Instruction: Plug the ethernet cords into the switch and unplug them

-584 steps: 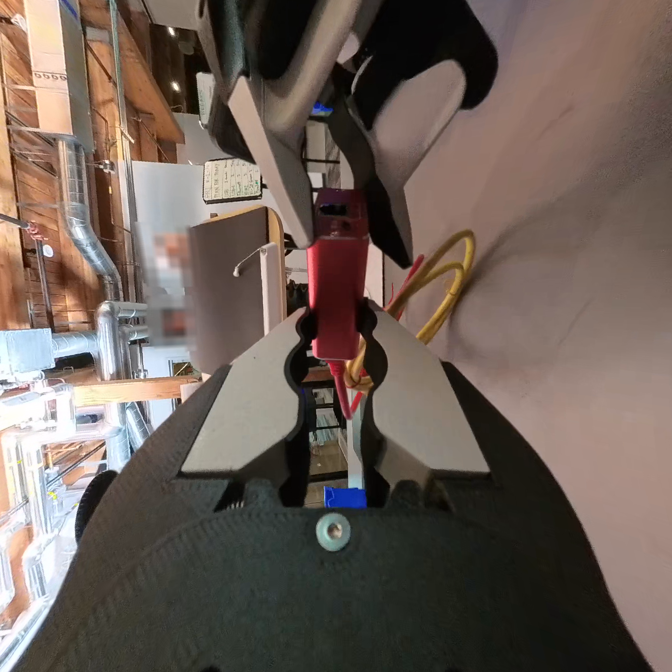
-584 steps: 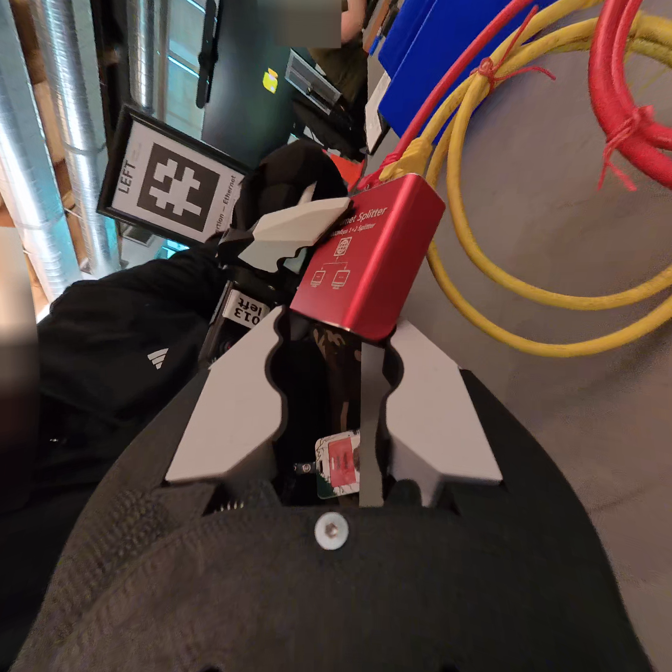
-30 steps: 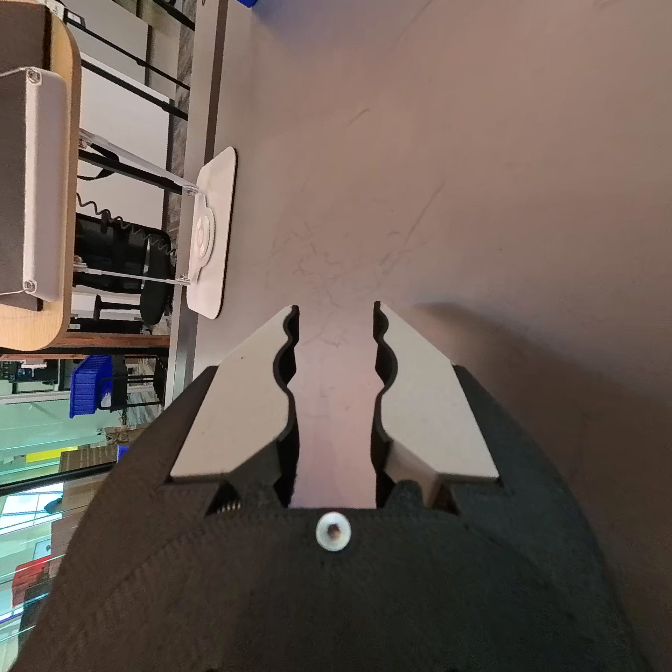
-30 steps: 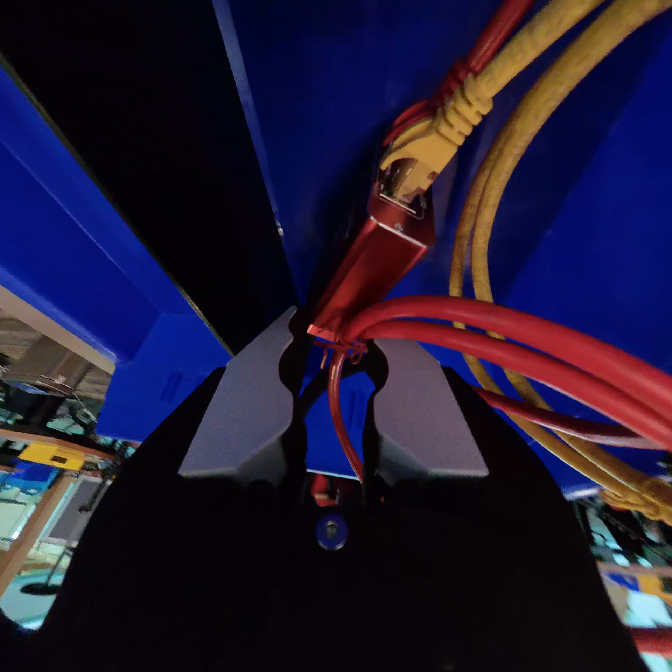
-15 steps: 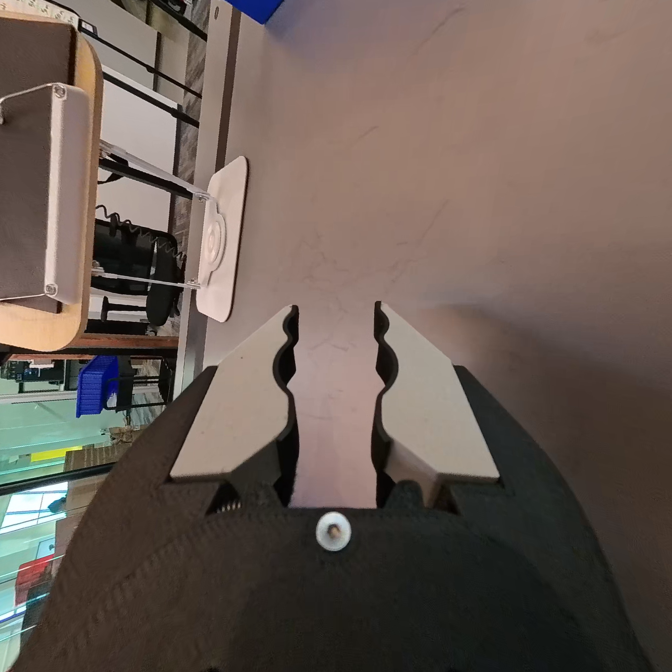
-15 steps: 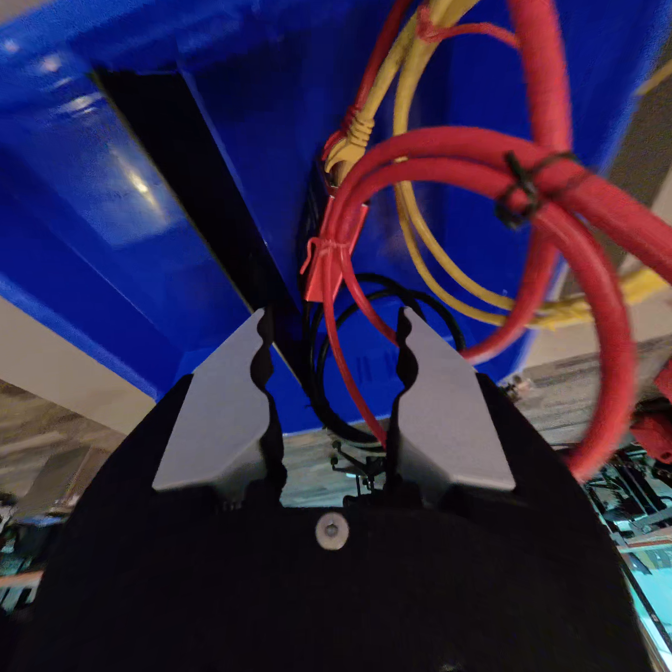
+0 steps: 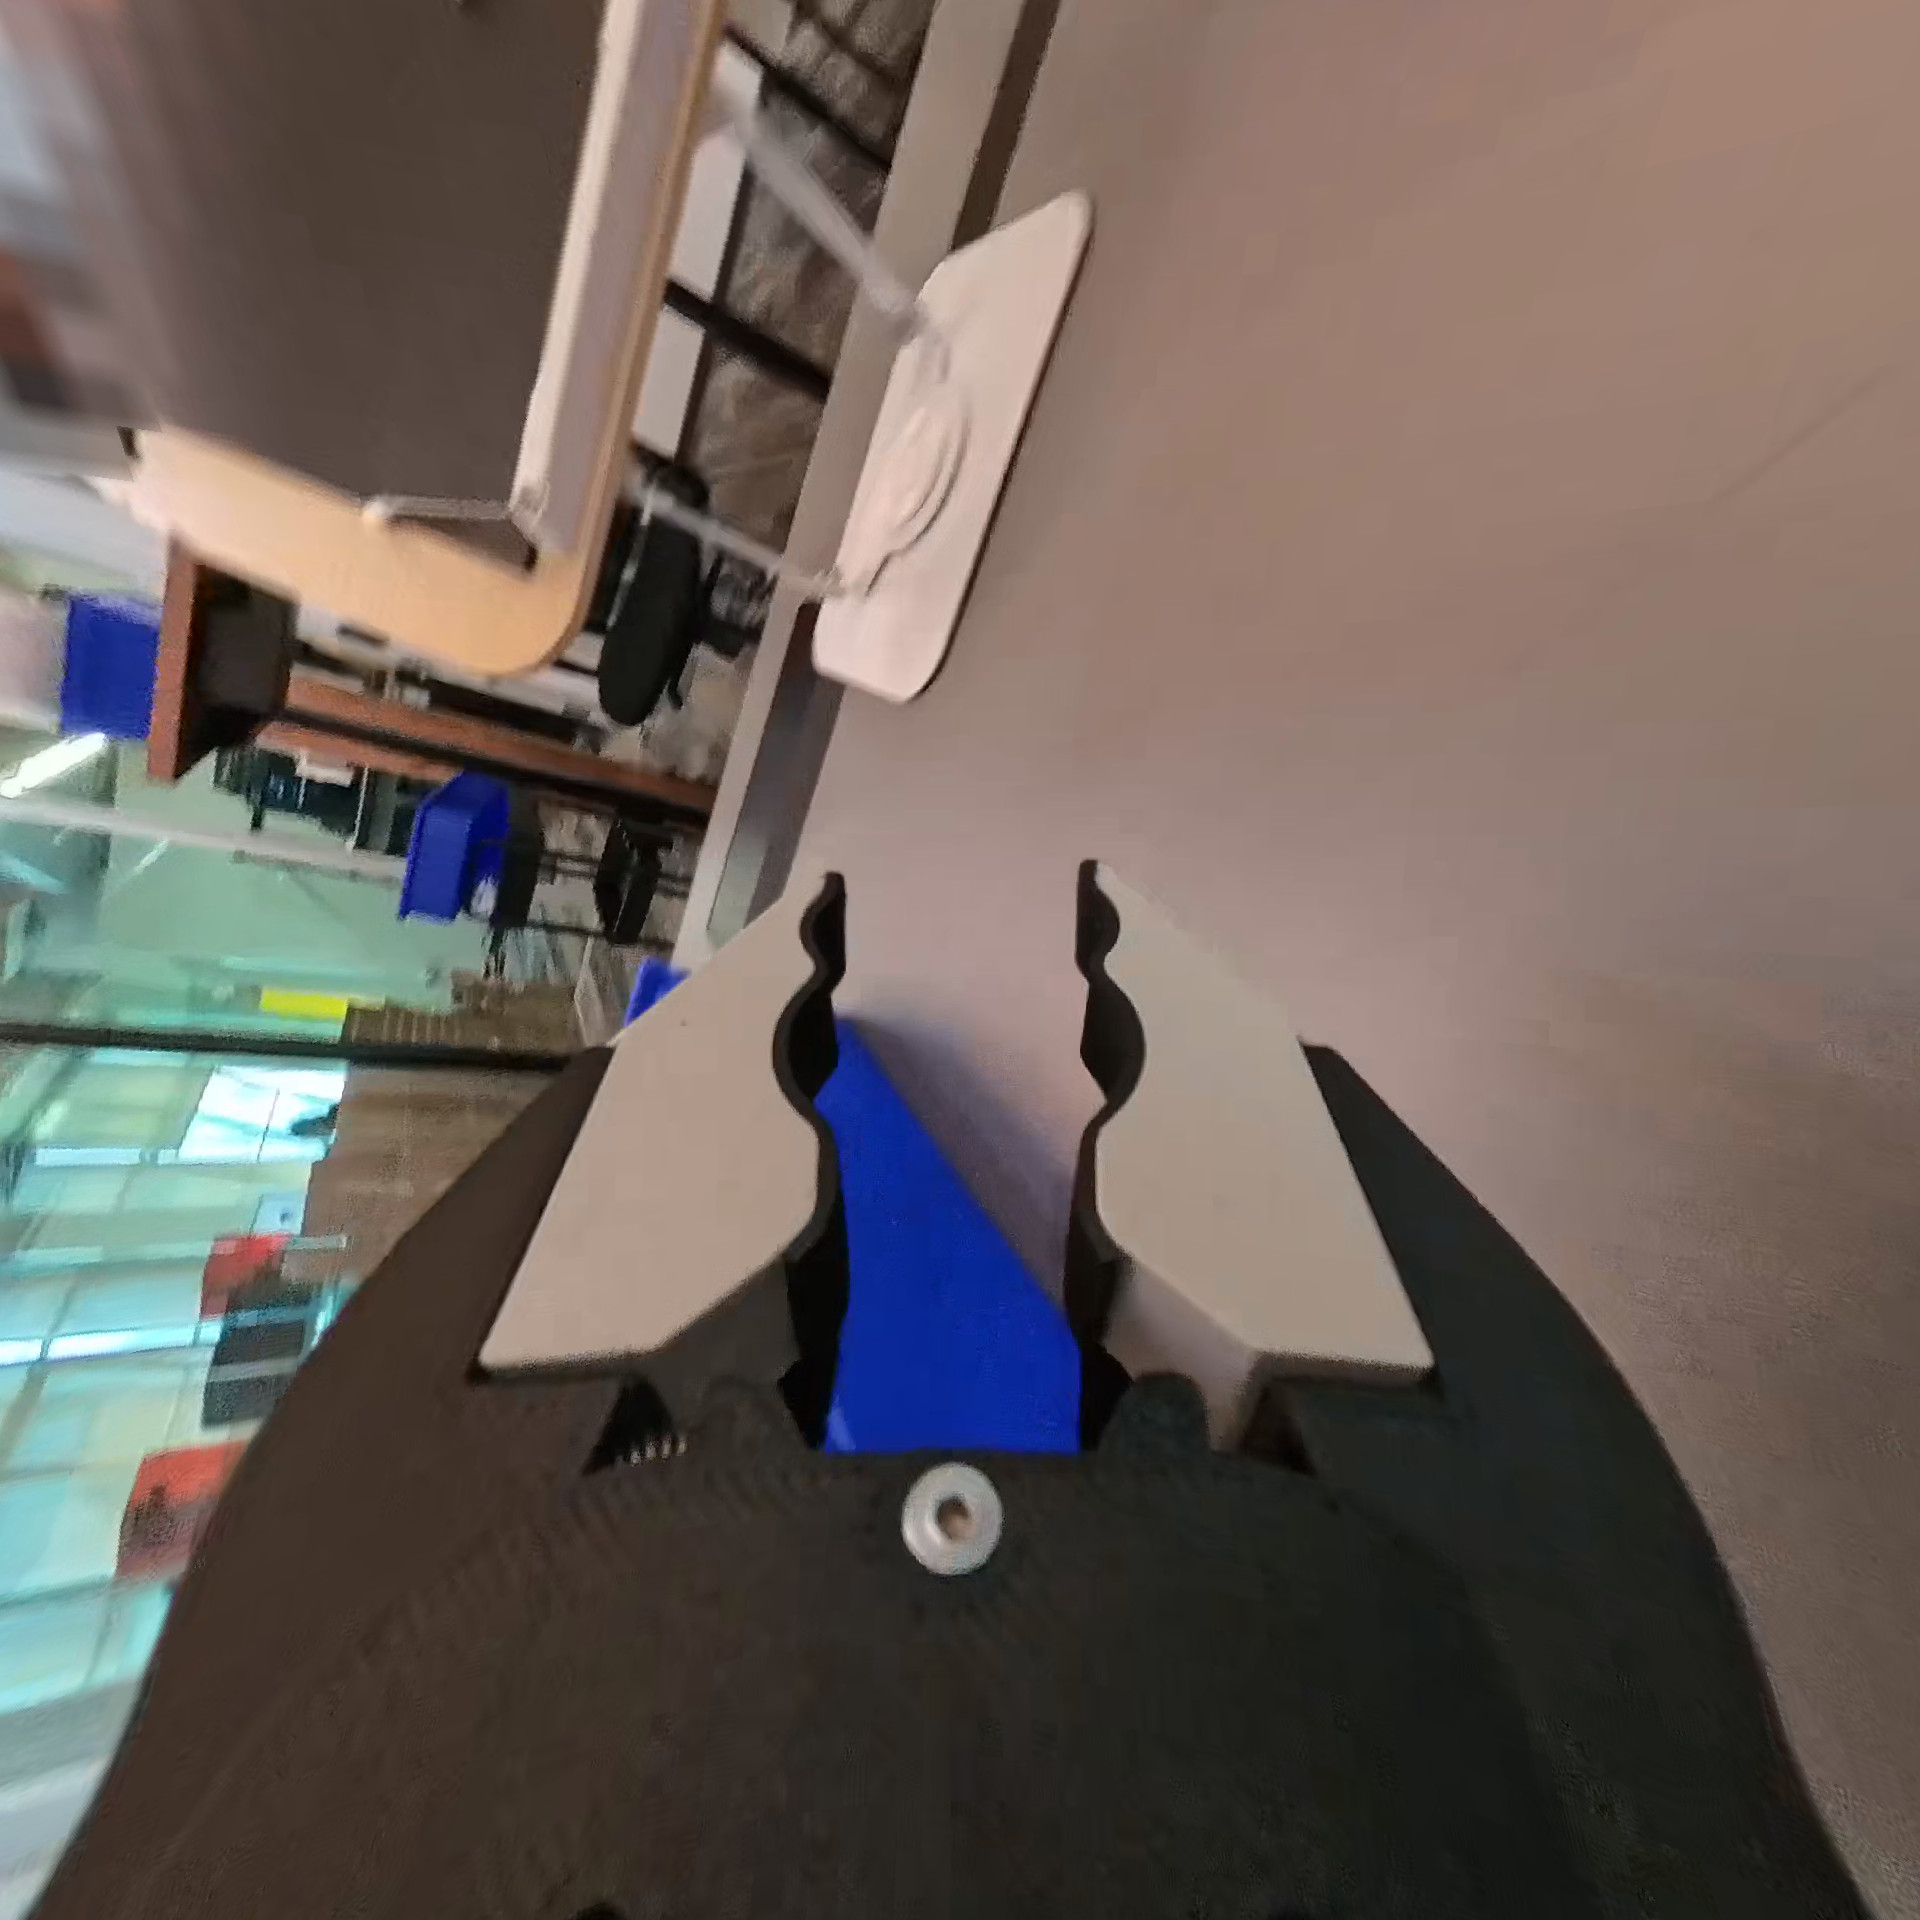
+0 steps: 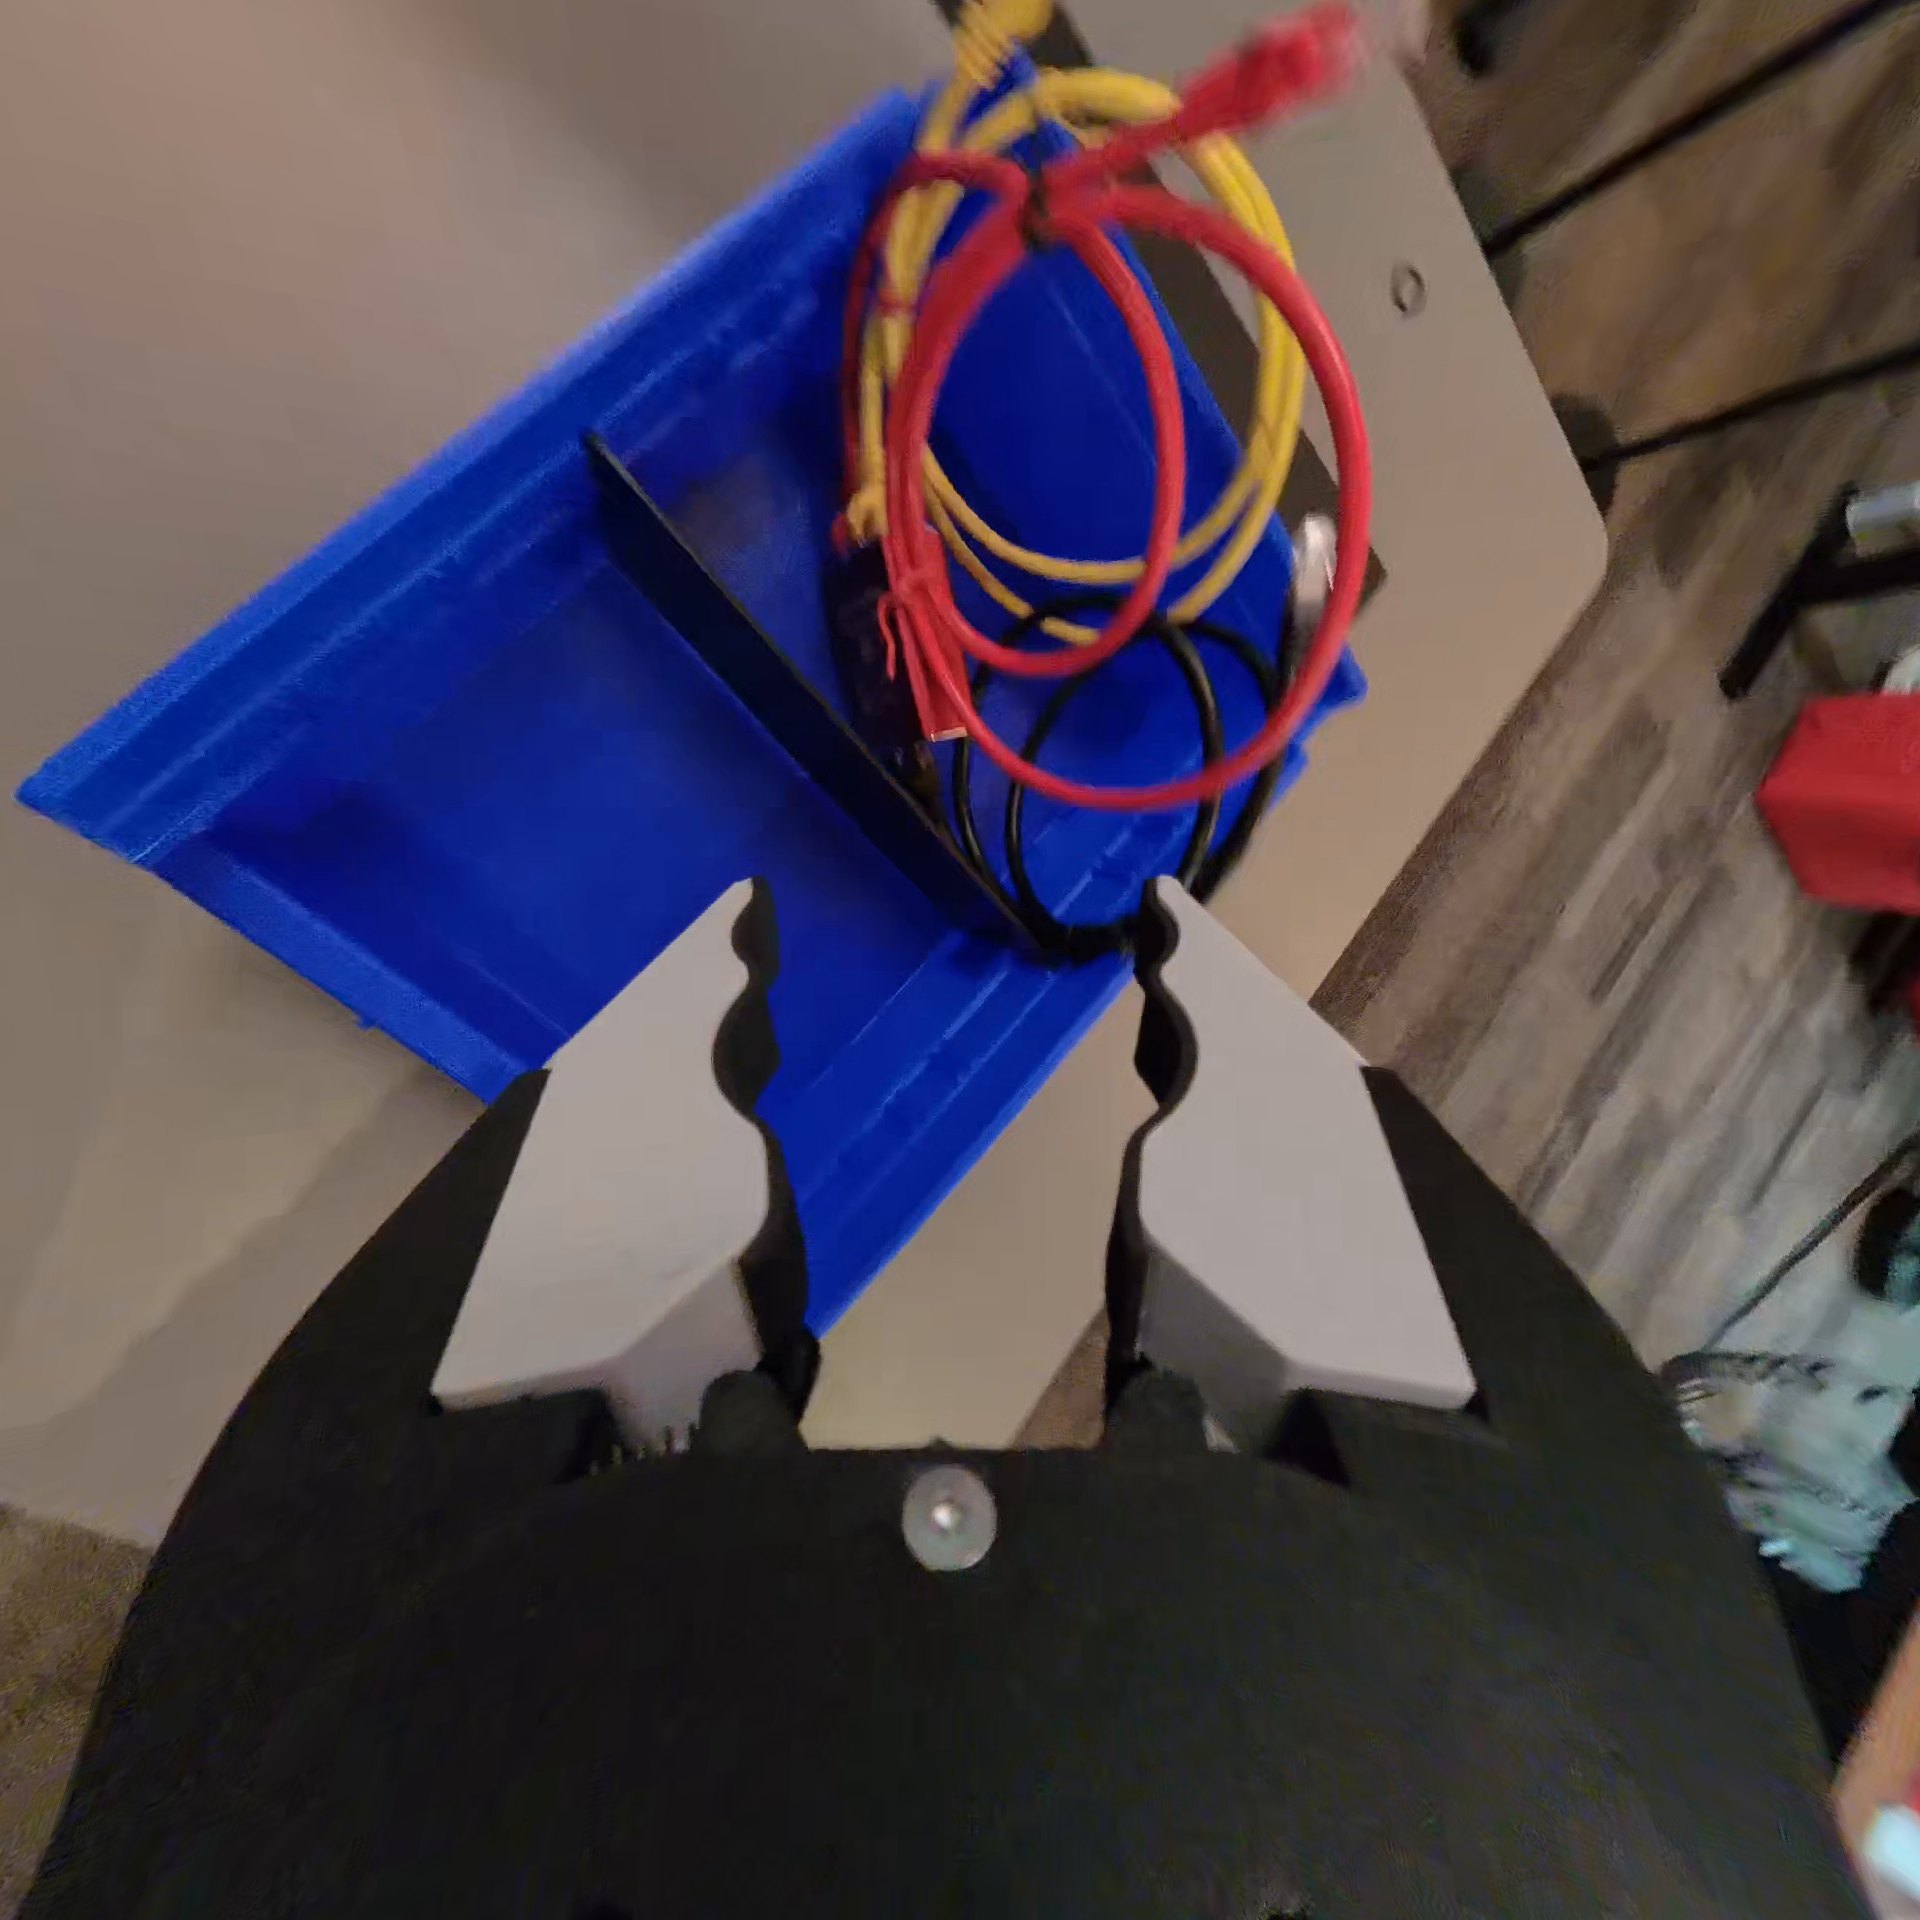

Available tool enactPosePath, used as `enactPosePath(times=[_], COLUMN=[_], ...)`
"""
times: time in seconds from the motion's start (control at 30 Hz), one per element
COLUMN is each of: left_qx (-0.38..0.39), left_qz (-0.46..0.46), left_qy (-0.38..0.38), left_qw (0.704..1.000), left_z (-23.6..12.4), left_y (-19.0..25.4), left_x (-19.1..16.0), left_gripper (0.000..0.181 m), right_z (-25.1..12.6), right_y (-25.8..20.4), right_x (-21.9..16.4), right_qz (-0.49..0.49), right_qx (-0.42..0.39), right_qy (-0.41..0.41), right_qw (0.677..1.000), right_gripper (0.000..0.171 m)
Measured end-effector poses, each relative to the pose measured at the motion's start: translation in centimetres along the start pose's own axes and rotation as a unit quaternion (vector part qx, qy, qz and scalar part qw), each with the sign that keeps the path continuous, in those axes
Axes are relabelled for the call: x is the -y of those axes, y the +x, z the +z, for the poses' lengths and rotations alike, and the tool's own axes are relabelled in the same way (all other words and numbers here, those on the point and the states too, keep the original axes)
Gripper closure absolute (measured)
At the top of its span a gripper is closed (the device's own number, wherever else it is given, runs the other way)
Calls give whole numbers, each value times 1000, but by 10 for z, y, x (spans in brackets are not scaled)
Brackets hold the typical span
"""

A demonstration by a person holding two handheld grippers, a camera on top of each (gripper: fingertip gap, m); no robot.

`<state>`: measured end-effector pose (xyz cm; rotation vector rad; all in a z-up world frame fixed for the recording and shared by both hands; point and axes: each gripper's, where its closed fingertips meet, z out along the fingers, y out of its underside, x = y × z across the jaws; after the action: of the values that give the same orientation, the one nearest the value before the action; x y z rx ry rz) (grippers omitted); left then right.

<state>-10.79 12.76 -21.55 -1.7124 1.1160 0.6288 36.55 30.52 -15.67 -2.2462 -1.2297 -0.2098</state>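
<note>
In the right wrist view a blue bin [image 8: 468, 790] with a black divider [image 8: 748, 644] lies on the table. Its right compartment holds a coiled red ethernet cord [image 8: 1347, 488], a coiled yellow cord [image 8: 1091, 566], a black cable [image 8: 1205, 727] and a small red switch [image 8: 928, 665]. The yellow cord runs to the switch's far end. My right gripper [image 8: 956, 904] is open and empty, above the bin's near wall and clear of the cords. My left gripper [image 7: 956, 883] is open and empty over the table. A blue bin edge [image 7: 935, 1247] shows between its fingers.
The grey table [image 7: 1455, 623] carries a white pad [image 7: 956, 436] near its edge [image 7: 769, 810]. In the right wrist view the bin sits by the table corner [image 8: 1507, 416]. Wood floor [image 8: 1558, 935] and a red box [image 8: 1849, 810] lie beyond. Across from one pair of fingers to the other is roughly 50 cm.
My right gripper has pulled back out of the bin and opened wider, leaving the red switch and cords inside. My left gripper has swung, and the blue bin edge now shows between its fingers.
</note>
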Motion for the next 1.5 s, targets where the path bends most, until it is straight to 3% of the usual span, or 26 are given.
enactPosePath(times=[0.1, 0.27, 0.43, 0.57, 0.9, 1.1, 1.27, 1.43, 1.5], left_qx=[45, 129, 151, 168, 170, 148, 139, 125, 101], left_qz=[-26, -80, -169, -221, -251, -284, -323, -357, -437], left_qy=[-47, -156, -241, -268, -320, -327, -336, -326, -281], left_qw=[998, 976, 944, 923, 898, 889, 874, 866, 849], left_z=[-18, -60, -79, -79, -66, -59, -56, -55, -50], left_y=[-34, -89, -105, -108, -103, -91, -85, -86, -83], left_x=[-43, -136, -208, -238, -284, -301, -325, -338, -334], left_gripper=[138, 123, 99, 98, 98, 104, 120, 139, 138], right_z=[-4, 14, 38, 54, 73, 79, 84, 87, 88], right_y=[-1, 12, 3, -2, -6, -17, -22, -20, -19], right_x=[-29, -100, -136, -144, -136, -123, -116, -118, -117], right_qz=[100, 206, 255, 296, 305, 300, 299, 312, 320], right_qx=[-13, -93, -101, -78, -56, -14, 11, 6, 7], right_qy=[74, 108, 111, 129, 127, 120, 117, 105, 108], right_qw=[992, 968, 955, 943, 942, 946, 947, 944, 941], right_gripper=[96, 61, 57, 59, 82, 121, 151, 159, 162])
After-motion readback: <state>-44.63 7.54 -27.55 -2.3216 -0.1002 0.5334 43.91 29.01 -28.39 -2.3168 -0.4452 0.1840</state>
